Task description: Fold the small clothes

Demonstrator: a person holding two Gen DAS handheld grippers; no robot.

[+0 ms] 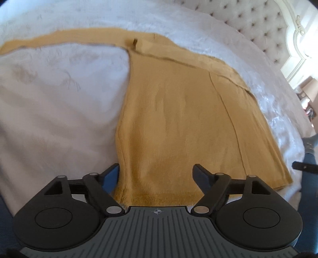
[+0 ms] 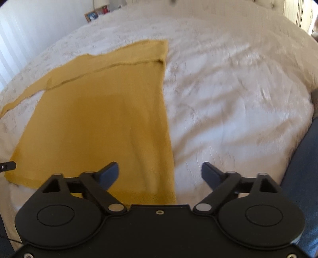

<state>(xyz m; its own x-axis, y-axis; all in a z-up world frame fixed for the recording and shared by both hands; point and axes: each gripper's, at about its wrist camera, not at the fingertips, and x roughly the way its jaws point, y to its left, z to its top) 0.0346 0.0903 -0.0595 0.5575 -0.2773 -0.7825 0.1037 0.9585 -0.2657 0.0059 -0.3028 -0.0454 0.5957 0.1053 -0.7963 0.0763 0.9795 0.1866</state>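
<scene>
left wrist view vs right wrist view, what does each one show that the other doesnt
Only the left wrist view shows the long sleeve stretched far out, the tufted headboard and the open left gripper over the hem. Only the right wrist view shows the framed picture, the bare bedspread right of the garment and the open right gripper. Both show the mustard sweater lying flat.

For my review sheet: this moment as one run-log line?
left gripper: open, empty | right gripper: open, empty | mustard sweater: flat on white bedspread, one sleeve outstretched
</scene>
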